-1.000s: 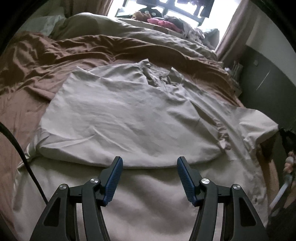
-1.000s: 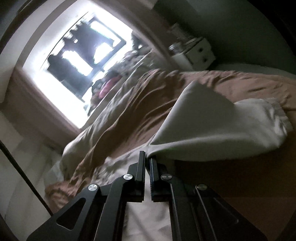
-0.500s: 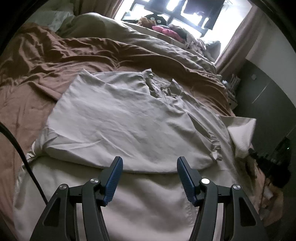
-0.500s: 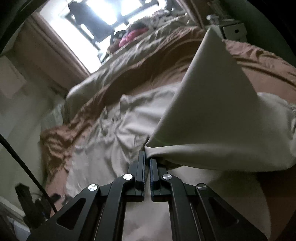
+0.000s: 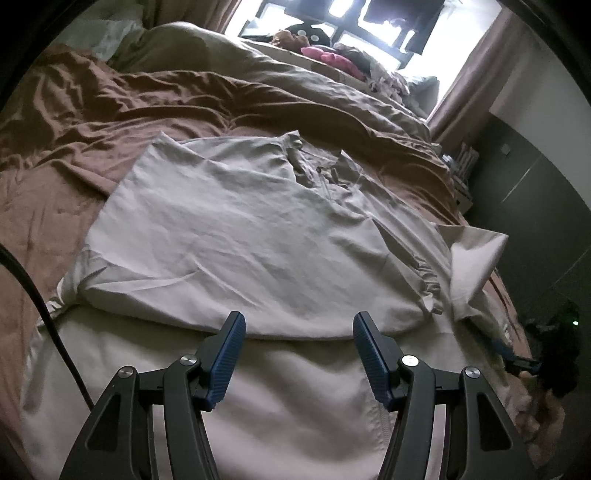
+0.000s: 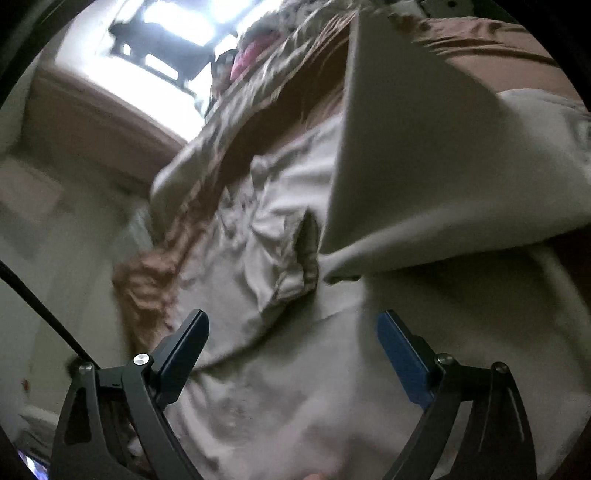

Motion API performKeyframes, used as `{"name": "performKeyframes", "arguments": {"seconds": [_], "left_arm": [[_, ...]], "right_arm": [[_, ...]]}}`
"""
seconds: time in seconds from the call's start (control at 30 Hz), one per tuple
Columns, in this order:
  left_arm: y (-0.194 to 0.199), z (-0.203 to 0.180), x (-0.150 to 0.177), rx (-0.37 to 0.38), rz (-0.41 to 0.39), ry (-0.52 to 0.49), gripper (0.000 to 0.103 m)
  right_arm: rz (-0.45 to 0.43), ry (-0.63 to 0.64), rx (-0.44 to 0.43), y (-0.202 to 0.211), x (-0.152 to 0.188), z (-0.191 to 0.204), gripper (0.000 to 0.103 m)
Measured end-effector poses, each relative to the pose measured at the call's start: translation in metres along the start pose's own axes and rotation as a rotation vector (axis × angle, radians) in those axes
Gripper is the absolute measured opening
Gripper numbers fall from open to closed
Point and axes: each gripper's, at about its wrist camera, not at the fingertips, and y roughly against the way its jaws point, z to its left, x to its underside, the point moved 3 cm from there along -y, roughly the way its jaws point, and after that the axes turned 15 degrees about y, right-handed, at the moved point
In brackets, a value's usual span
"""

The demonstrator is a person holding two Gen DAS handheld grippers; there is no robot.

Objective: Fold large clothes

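Note:
A large beige garment (image 5: 236,236) lies spread on the bed, its left side folded over the middle. My left gripper (image 5: 298,332) is open and empty, hovering over the folded edge near the garment's lower part. In the left wrist view the right sleeve flap (image 5: 474,258) stands folded inward at the garment's right edge. My right gripper (image 6: 293,332) is open and empty just above the garment (image 6: 295,369), with the same sleeve flap (image 6: 424,177) lying loose ahead of it.
A brown sheet (image 5: 74,122) covers the bed around the garment. A beige duvet (image 5: 295,85) is bunched at the far side. A bright window (image 5: 369,22) with clothes piled below it is beyond. A dark cabinet (image 5: 535,206) stands on the right.
My right gripper has carried the sleeve inward over the garment and opened, letting the sleeve go. My left gripper stayed open and drifted slightly.

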Motion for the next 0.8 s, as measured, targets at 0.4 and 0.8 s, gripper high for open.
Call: {"name": "performKeyframes", "arguments": {"seconds": [0.4, 0.8], "left_arm": [[-0.004, 0.006, -0.002, -0.031, -0.002, 0.006, 0.062], [0.004, 0.010, -0.007, -0.001, -0.001, 0.045, 0.062]], "right_arm": [[-0.175, -0.414, 0.232, 0.073, 0.008, -0.147, 0.068], [-0.325, -0.273, 0.238, 0.061, -0.038, -0.113, 0.004]]}}
